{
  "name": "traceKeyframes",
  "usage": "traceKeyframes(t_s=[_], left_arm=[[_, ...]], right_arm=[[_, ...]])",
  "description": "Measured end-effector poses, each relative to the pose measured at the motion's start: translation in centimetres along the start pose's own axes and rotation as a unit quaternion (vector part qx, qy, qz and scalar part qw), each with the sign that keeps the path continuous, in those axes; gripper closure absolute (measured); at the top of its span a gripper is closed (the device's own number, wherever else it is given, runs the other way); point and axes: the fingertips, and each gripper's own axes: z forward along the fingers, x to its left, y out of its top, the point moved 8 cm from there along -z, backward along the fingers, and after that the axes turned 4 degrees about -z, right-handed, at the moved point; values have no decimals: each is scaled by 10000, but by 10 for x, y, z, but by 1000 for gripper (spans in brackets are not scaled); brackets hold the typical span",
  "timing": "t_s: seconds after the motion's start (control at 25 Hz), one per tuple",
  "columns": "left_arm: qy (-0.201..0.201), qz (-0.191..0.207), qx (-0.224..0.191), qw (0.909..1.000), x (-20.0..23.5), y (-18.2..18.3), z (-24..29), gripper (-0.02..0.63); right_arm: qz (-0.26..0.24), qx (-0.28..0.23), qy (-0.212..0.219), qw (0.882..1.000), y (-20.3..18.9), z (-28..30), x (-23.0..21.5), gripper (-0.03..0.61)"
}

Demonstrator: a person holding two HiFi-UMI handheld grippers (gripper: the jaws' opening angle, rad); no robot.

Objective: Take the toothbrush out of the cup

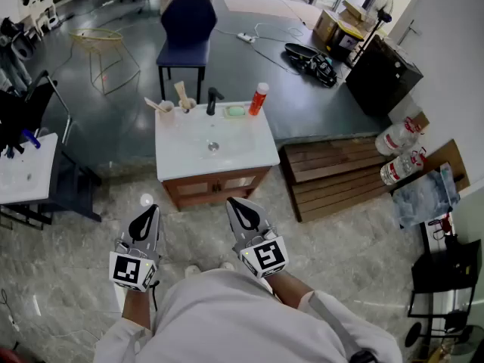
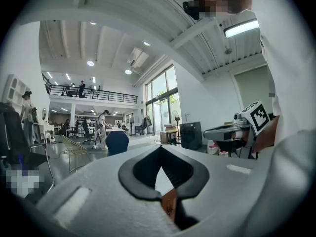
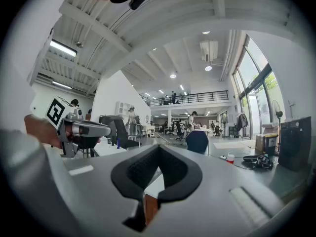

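seen from above, a person in a white top stood on a grey marbled floor (image 1: pixel 76 278). the person held a grey left claw (image 1: pixel 150 216) with black pads and a marker cube, and a matching right claw (image 1: pixel 237 209), level in front of the body. both pointed towards a white-topped bench (image 1: pixel 181 161) with a brown wooden cabinet. both claws were closed tight, their pads meeting at the tips, and each claw's own view showed nothing gripped between them. both were well apart from the bench.

a shallow basin with a round drain sat in the bench top. a row of things stood along the back edge. at the left was a small pale cup (image 1: pixel 166 113) with a pale toothbrush (image 1: pixel 156 103) leaning left out of it, untouched. just beside it stood a second pale cup (image 1: pixel 188 106) holding a pale upright handle, too small to tell what kind. next came a black tap (image 1: pixel 212 99), a green bar of soap (image 1: pixel 235 111) and an orange bottle (image 1: pixel 259 99) with a white cap.

a dark blue chair (image 1: pixel 187 29) stood behind the bench on a dark floor. a stack of brown wooden pallets (image 1: pixel 340 176) lay just beside the bench on its right.
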Motion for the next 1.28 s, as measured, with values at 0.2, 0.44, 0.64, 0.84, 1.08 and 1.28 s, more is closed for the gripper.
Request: traceKeyframes(t_s=[0.2, 0.44, 0.64, 0.84, 1.08, 1.28], left_arm=[[29, 16, 15, 10000, -2, 4, 3, 609], [46, -1, 29, 10000, -6, 4, 7, 609], [64, -19, 53, 10000, -11, 4, 12, 609], [122, -20, 69, 9999, -16, 4, 16, 609], [240, -39, 82, 9997, -30, 6, 24, 609], [359, -36, 128, 9993, -45, 5, 28, 607]], right_arm=[[35, 32, 16, 10000, 0, 0, -4, 580], [100, -21, 106, 9999, -3, -1, -8, 578], [119, -58, 173, 9998, -4, -2, -11, 577], [73, -76, 238, 9997, -4, -2, -16, 577], [100, -101, 368, 9992, -8, -9, -30, 577], [105, -118, 534, 9984, -11, -13, -40, 577]])
